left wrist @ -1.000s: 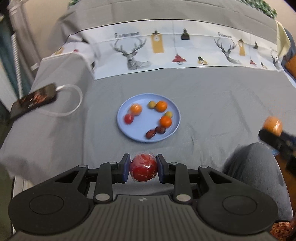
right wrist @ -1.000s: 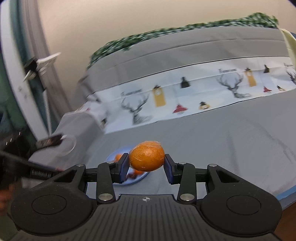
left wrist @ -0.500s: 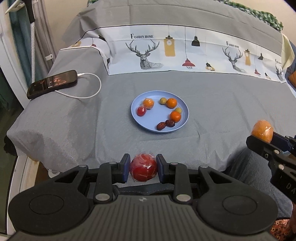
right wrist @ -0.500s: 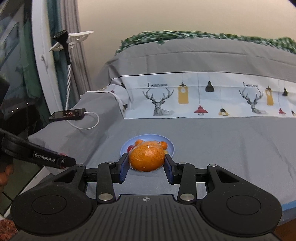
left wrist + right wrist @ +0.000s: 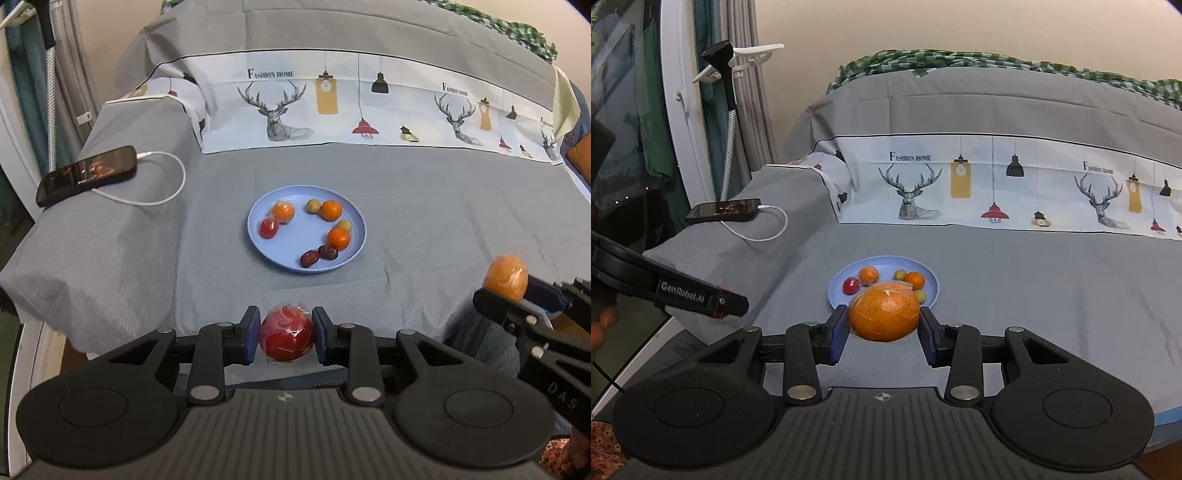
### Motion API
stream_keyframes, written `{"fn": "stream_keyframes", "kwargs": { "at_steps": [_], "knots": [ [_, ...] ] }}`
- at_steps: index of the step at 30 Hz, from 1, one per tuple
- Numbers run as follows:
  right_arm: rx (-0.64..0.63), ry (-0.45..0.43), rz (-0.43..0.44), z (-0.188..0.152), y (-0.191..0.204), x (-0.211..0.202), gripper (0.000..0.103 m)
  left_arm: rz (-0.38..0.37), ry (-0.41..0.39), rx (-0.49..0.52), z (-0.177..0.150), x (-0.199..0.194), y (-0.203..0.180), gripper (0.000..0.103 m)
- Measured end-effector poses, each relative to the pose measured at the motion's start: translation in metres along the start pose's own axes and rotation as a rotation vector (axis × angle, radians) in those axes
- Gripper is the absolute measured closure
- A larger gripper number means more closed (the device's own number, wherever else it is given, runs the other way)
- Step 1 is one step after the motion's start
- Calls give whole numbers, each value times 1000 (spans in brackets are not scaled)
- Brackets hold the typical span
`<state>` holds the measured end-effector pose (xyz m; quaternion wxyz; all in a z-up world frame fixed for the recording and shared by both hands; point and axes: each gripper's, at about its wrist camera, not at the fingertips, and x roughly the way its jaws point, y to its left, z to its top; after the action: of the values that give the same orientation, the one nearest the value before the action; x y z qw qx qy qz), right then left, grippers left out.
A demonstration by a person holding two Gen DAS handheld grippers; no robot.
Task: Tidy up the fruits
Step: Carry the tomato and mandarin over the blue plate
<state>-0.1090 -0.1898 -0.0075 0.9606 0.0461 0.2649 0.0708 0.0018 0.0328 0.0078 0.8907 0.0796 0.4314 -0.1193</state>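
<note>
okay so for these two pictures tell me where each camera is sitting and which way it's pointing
Left wrist: on the left gripper, above the bed's near edge, tilted down at the plate; it grips a red fruit; the right gripper with its orange shows at right.
Right wrist: on the right gripper, lower, facing the headboard end; it grips the orange; the left gripper's side shows at left.
Shared: plate, phone, deer-print sheet.

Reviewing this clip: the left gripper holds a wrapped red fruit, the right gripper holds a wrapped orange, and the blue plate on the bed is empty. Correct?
Not quite. The blue plate is not empty: the left wrist view shows several small fruits on it. The rest stands: the left gripper holds the wrapped red fruit, and the right gripper holds the wrapped orange.
</note>
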Motion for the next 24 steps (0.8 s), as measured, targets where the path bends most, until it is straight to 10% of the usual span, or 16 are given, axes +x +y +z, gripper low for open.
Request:
{"fn": "stream_keyframes", "kwargs": {
  "at_steps": [24],
  "knots": [
    [26,74,-13,-2,-7,39,61,0,69,-10,30,49,9,70]
  ]
}}
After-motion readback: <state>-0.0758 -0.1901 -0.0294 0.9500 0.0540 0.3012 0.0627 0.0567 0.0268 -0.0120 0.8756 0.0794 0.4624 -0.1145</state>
